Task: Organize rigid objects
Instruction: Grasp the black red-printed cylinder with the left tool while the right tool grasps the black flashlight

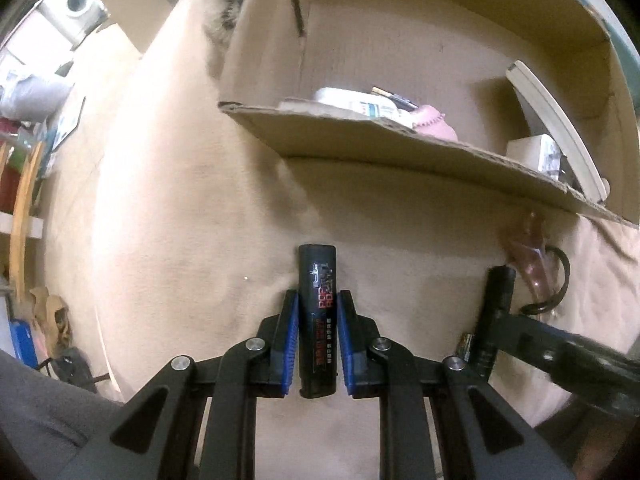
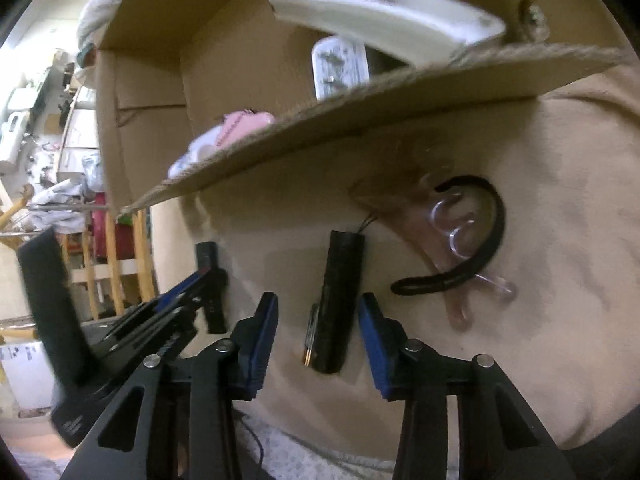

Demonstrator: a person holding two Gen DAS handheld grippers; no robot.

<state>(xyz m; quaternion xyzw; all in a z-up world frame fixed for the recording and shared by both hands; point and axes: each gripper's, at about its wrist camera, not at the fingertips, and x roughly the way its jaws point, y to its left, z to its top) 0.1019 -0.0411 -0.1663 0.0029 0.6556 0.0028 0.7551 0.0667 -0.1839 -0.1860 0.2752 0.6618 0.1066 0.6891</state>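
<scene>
Both tools are at the pick-up step, on the tan cloth-covered surface (image 1: 168,208) just in front of the open cardboard box (image 1: 400,148). The left gripper (image 1: 318,316) has its blue pads pressed against the black printed tube (image 1: 317,304), which lies on the cloth near the box's front flap — gripped, not yet lifted. The right gripper (image 2: 318,336) straddles a second black cylinder (image 2: 338,300), jaws partly open with clear gaps on both sides; a thin gold-tipped pin (image 2: 310,336) lies just beside it. Likely next: the right jaws must close squarely on the cylinder, then both items go over the flap into the box — clearing its edge.
</scene>
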